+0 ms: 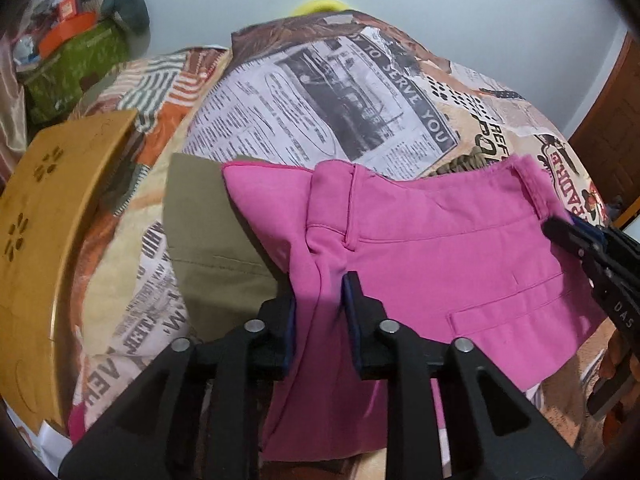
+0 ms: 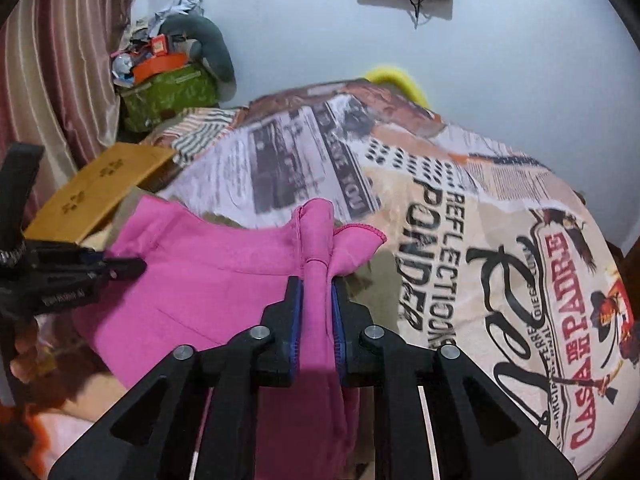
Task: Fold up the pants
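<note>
- Pink pants (image 1: 440,248) lie across a bed covered by a newspaper-print bedspread (image 1: 320,92), waistband toward the far side.
- Left gripper (image 1: 320,300): jaws a little apart, a bunched fold of pink cloth between them. Left pad lies against the cloth; whether the right pad presses it, cannot tell.
- Right gripper (image 2: 318,304): jaws close together, clamped on a rolled ridge of the pants' waistband end. Blue pads (image 2: 297,312) press the fabric from both sides.
- Each gripper shows at the edge of the other's view, at opposite ends of the waistband.
- Olive-green garment (image 1: 208,248) lies flat just left of the pants, partly under them.
- Wooden board (image 1: 48,240) with flower cut-outs at the bed's left edge.
- Far left corner: green box (image 2: 168,96) heaped with clutter, striped curtain (image 2: 60,60) beside it.
- Fingers of a hand (image 2: 24,344) visible at the near left in the right wrist view.
</note>
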{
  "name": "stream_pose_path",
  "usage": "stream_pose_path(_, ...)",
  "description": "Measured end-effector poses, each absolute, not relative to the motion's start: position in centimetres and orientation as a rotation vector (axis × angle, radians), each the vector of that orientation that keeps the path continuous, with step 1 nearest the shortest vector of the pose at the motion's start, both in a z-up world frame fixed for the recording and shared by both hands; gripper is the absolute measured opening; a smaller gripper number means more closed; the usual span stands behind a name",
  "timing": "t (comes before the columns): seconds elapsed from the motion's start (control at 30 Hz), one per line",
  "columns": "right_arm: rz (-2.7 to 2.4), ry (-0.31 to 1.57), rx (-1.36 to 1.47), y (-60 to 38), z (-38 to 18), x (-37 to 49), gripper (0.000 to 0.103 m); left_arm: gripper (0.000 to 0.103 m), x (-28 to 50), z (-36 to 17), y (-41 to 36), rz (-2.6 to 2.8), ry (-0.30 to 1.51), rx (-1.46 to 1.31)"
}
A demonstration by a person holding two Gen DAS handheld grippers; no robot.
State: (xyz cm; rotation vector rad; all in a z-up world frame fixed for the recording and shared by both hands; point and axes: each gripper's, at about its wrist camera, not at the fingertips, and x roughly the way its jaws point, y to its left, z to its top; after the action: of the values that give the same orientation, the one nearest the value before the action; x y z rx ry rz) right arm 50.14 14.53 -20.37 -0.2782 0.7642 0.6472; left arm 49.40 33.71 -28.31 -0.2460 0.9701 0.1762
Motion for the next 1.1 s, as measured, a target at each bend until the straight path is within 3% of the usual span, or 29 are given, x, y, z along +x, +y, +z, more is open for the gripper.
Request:
stream_pose_path(0.07, 0.635, 0.772, -0.285, 13.7, -20.8, 50.3, 0.027, 0.043, 49.1, -28.0, 33.6, 0.224, 0.974, -0.199)
stream_pose_path(0.1, 0.63, 0.777, -0.287, 13.4, -20.9, 50.3, 0.031, 0.045, 49.0, -27.9, 33.7, 0.241, 0.974, -0.184)
stream_pose_path(0.17, 0.613, 0.787, -0.294, 12.3, -21.0, 50.0, 0.051, 0.047, 48.5, -27.9, 33.8, 0.288, 0.988, -0.14)
stream_pose_path(0.2, 0.601, 0.786, -0.296, 11.7, -20.9, 49.7, 0.054, 0.047, 48.4, -27.9, 33.8, 0.309, 0.995, -0.116)
stream_pose_path(0.5, 0.591, 0.791, -0.335, 8.5, -17.6, 47.1, 0.054, 0.046, 44.0, -25.2, 33.3, 0.338, 1.012, -0.069)
stream_pose_path(0.8, 0.67, 0.621, -0.226, 6.6, -6.8, 40.4, 0.055, 0.046, 35.6, -12.7, 27.3, 0.216, 0.771, -0.054)
stream_pose_path(1.1, 0.764, 0.365, -0.09, 2.2, 3.2, 27.9, 0.054, 0.046, 23.1, -1.3, 20.4, 0.158, 0.482, -0.049)
